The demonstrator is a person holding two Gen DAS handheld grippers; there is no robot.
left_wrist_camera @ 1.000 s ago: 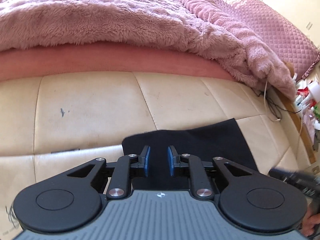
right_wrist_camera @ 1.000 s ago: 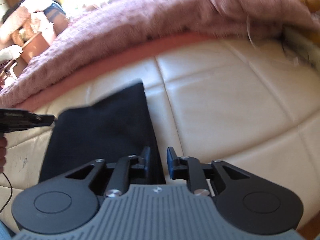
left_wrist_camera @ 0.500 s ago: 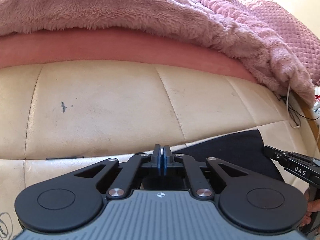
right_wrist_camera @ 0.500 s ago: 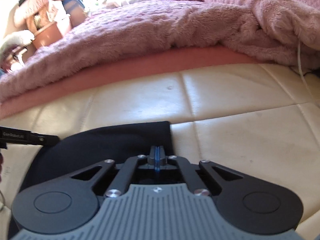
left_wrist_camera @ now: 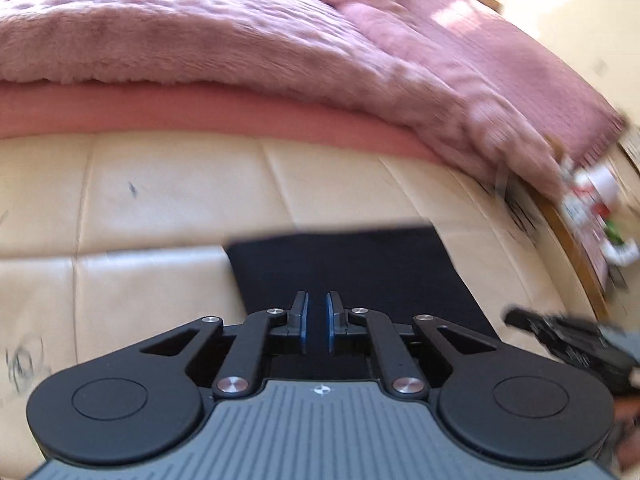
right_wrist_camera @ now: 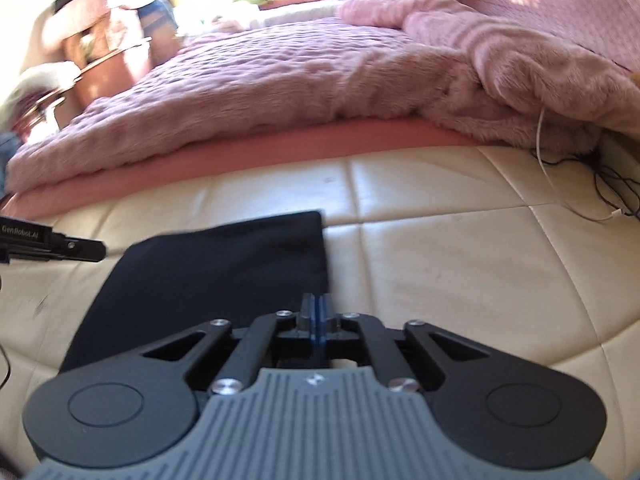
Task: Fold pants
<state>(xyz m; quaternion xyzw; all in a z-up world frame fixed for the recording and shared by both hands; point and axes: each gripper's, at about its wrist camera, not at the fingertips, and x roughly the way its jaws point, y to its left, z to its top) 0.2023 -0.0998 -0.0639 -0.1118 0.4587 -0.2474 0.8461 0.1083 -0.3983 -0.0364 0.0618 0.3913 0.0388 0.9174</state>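
The black pants (left_wrist_camera: 352,268) lie folded in a flat rectangle on the cream leather surface (left_wrist_camera: 160,200). My left gripper (left_wrist_camera: 316,304) hovers over their near half, its blue pads a narrow gap apart with nothing pressed between them. In the right wrist view the pants (right_wrist_camera: 224,272) sit left of centre. My right gripper (right_wrist_camera: 316,304) is shut, pads together, at the pants' near right edge; I see no cloth pinched in it. Each gripper shows in the other's view: the right gripper (left_wrist_camera: 560,340) and the left gripper (right_wrist_camera: 52,244).
A fluffy pink blanket (left_wrist_camera: 240,40) and a pink sheet edge (right_wrist_camera: 240,156) run along the far side. Thin cables (right_wrist_camera: 600,184) lie at the far right. Cluttered items (left_wrist_camera: 600,208) stand by a wooden edge on the right. A chair piled with clothes (right_wrist_camera: 100,40) is far left.
Both grippers closed from open. The left pads, together half a second ago, now stand slightly apart, and that view has swung back over the pants. The right gripper stays shut.
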